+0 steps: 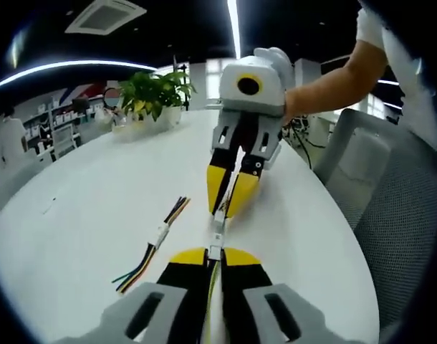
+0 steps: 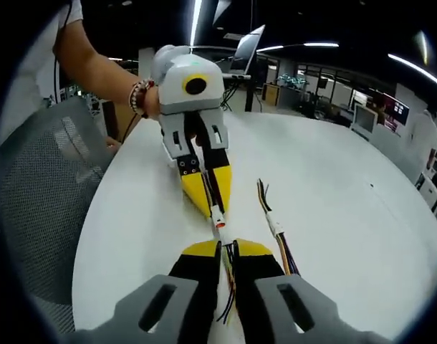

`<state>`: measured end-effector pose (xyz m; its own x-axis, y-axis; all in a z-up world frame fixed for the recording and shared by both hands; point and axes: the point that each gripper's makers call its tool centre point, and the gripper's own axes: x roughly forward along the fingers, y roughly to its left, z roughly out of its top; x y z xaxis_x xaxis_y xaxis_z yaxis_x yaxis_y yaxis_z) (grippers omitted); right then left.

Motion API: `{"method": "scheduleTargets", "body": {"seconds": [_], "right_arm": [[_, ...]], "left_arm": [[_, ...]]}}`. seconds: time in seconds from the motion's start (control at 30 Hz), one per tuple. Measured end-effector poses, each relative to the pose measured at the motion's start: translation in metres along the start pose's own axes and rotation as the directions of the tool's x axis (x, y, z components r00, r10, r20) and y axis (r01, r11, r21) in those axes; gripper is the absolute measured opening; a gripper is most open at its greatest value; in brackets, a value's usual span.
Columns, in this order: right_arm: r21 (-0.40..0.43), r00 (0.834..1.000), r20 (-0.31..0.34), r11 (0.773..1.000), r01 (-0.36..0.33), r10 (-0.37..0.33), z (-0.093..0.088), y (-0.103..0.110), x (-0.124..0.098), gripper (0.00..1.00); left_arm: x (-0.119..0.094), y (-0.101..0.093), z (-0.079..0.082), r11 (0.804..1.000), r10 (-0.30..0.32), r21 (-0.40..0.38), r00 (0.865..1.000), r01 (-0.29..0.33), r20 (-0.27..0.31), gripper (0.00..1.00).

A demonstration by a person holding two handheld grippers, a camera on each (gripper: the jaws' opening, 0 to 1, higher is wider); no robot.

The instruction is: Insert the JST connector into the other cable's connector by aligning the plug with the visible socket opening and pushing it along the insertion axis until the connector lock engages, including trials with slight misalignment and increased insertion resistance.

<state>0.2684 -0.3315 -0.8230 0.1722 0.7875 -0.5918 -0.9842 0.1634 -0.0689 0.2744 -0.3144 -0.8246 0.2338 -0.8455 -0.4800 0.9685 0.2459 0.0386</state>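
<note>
- Left gripper (image 1: pixel 213 252), nearest in the left gripper view: jaws pinched shut on a cable, its white connector (image 1: pixel 215 251) poking out just past the yellow tips, wires trailing back between the jaws.
- Right gripper (image 1: pixel 231 192), facing it from the far side: jaws clamped on the other cable, with its plug (image 1: pixel 219 223) pointing down toward the connector. The two housings look touching or barely apart; whether the lock has caught cannot be told.
- In the right gripper view the same pairing reads reversed: right gripper (image 2: pixel 226 249) near, left gripper (image 2: pixel 210 195) beyond, the white joint (image 2: pixel 218 217) between their tips.
- A spare cable (image 1: pixel 155 244) with its own joined connector lies on the table (image 1: pixel 75 215) just left of the grippers, well out of the way.
- Farther off, a plant (image 1: pixel 152 93) and a mesh chair (image 1: pixel 401 208) to the right.
- To do the step well, I judge: keep both grips firm, hold the housings on one straight line, and push steadily along that line. If resistance rises, ease the angle true instead of forcing it.
</note>
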Motion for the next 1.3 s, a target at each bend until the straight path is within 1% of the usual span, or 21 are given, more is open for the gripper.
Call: {"method": "scheduleTargets", "body": {"seconds": [0.4,1.1,1.3], "right_arm": [[-0.003,1.0,-0.007,1.0,-0.01,0.01,0.0,0.002,0.005,0.04],[-0.015,0.999,-0.041,1.0,-0.019,0.018,-0.005,0.0,0.01,0.04],[-0.024,0.999,-0.05,1.0,-0.018,0.017,-0.005,0.0,0.012,0.04]], "left_arm": [[0.0,-0.001,0.004,1.0,-0.003,0.009,1.0,0.003,0.008,0.0],[0.002,-0.001,0.0,0.999,-0.01,0.045,1.0,0.011,-0.03,0.0],[0.003,-0.003,-0.002,0.997,-0.014,0.072,0.999,0.017,-0.047,0.0]]}}
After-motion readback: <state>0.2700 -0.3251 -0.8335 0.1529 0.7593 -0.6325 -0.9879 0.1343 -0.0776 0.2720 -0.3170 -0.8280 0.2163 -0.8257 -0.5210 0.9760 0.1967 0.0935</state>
